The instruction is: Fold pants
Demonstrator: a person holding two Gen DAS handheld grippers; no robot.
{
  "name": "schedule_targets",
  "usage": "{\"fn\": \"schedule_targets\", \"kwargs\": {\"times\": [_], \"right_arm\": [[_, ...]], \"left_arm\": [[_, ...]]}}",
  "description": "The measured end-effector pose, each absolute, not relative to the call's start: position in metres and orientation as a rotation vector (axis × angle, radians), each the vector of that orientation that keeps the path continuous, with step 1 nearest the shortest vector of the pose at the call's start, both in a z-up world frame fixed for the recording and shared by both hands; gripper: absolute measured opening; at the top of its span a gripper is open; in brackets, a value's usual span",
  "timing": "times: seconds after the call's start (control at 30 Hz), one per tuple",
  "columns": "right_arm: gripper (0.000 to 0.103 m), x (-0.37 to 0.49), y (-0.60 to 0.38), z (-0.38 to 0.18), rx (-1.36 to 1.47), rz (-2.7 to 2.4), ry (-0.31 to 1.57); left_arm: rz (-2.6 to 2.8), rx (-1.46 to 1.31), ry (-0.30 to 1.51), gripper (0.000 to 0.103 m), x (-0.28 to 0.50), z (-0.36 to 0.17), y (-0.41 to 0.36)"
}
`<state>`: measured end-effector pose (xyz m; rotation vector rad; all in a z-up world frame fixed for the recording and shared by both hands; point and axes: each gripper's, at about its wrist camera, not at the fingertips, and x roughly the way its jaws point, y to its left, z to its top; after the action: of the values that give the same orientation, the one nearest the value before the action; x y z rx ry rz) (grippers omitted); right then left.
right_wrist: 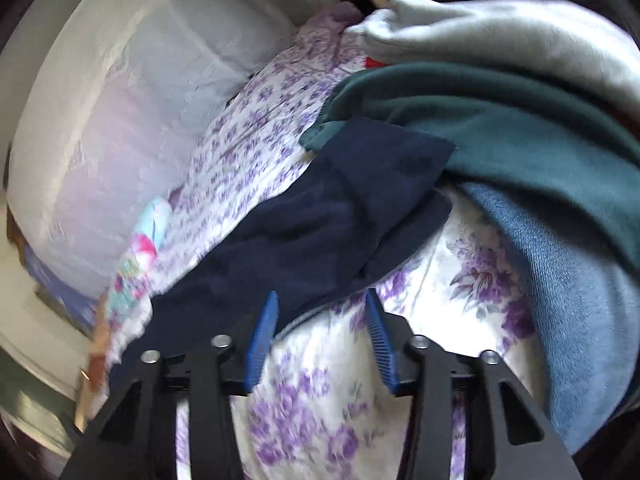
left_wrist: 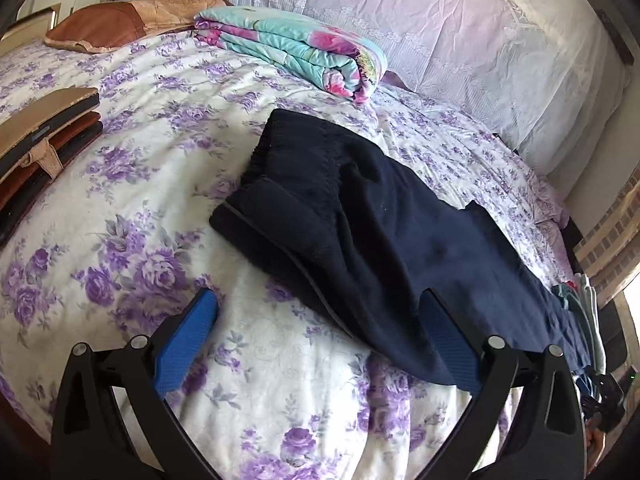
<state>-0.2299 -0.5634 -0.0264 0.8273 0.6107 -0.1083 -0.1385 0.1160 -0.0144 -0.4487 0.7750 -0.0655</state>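
We find the navy pants point(left_wrist: 372, 216) lying across the centre of the left wrist view on the floral bedsheet point(left_wrist: 132, 240), waistband toward the upper middle, legs trailing to the lower right. In our judgement the pants are not yet properly folded; each tong should take a full pinch through both layers at an edge and lift evenly, so the fold lands flat.

The left gripper point(left_wrist: 320, 334) stands wide, holding nothing, its right pad at the cloth's lower edge. The right gripper point(right_wrist: 322, 334) is moderately open and empty, beside the leg end point(right_wrist: 360, 184).

A clothes pile point(right_wrist: 520, 128) fills the upper right of the right wrist view, touching the leg end. A folded quilt point(left_wrist: 296, 46) sits upper centre, and a brown pillow point(left_wrist: 120, 24) upper left.
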Motion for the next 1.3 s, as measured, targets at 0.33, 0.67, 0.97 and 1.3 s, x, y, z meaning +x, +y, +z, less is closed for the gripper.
{"fn": "schedule_targets", "kwargs": {"times": [0.33,0.67,0.97,1.3], "right_arm": [[0.037,-0.237,-0.581,-0.019,0.880,-0.166,0.606],[0.008,-0.221,-0.582,-0.028,0.834,-0.162,0.534],[0.008,-0.222,-0.576,-0.025,0.756,-0.187,0.523],[0.008,-0.224,-0.581,-0.034,0.766,-0.174,0.561]], "left_arm": [[-0.071,-0.479,0.788,0.098,-0.138,-0.017,0.121],[-0.128,-0.559,0.815,0.097,-0.142,-0.011,0.131],[-0.212,-0.689,0.922,0.064,-0.127,-0.013,0.137],[-0.235,-0.682,0.927,0.048,-0.127,0.003,0.117]]}}
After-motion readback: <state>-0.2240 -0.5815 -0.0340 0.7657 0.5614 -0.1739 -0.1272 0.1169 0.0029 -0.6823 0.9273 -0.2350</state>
